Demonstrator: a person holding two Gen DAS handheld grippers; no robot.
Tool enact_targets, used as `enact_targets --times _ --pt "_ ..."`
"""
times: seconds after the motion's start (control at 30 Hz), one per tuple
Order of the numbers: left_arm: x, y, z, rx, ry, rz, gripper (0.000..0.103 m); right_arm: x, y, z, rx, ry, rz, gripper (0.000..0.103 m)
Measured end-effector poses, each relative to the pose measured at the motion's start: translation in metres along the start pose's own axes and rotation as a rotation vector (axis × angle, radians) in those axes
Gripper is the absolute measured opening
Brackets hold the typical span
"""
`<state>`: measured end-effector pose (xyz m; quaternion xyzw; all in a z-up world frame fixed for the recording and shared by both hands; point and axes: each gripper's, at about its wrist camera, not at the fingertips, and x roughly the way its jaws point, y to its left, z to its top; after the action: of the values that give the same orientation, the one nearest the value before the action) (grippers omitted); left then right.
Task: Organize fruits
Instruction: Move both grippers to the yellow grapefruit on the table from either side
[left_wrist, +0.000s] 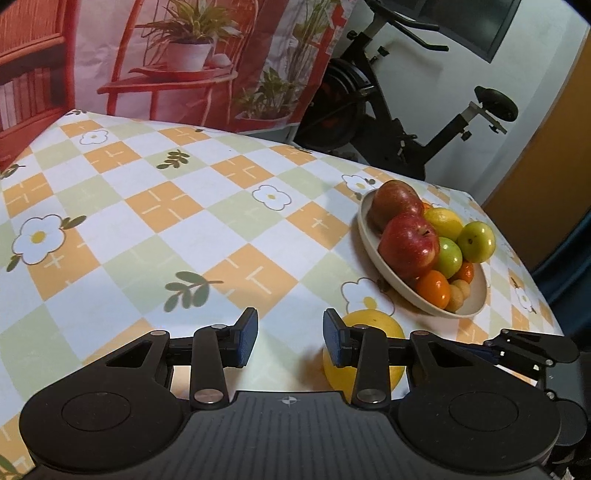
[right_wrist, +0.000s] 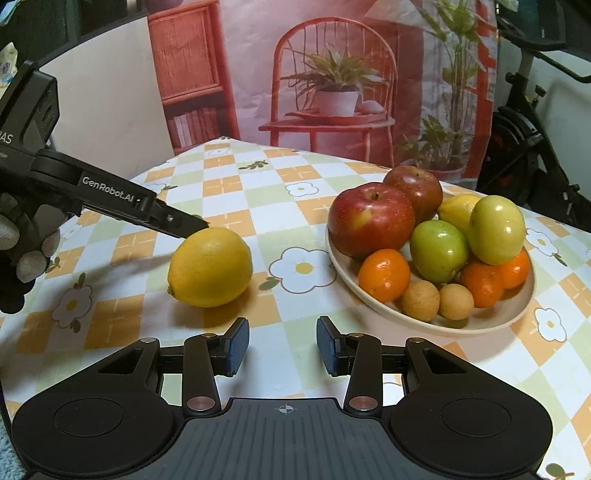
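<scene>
Both grippers, left (left_wrist: 290, 338) and right (right_wrist: 283, 345), stand narrowly apart, holding nothing. A lemon (right_wrist: 209, 266) lies on the table (left_wrist: 147, 206) beside the fruit plate (right_wrist: 480, 325).

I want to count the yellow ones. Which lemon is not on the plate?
The big lemon lying alone on the checked tablecloth, left of the plate. The other lemon sits on the plate, tucked behind the green fruits.

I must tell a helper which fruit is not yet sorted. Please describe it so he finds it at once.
On the checkered flower tablecloth stands a beige plate heaped with fruit. Beside it, alone on the cloth, lies a large yellow lemon. It is the only fruit off the plate.
</scene>
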<state>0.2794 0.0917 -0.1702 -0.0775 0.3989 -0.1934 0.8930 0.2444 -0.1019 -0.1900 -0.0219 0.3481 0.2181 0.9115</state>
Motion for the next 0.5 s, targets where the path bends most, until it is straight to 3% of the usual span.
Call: enact_targets --times 0.5 --pt "0.004 -0.009 -0.002 -0.061 0.023 -0.152 0.040 0.011 0.019 0.001 -0.040 0.031 0.086 0.039"
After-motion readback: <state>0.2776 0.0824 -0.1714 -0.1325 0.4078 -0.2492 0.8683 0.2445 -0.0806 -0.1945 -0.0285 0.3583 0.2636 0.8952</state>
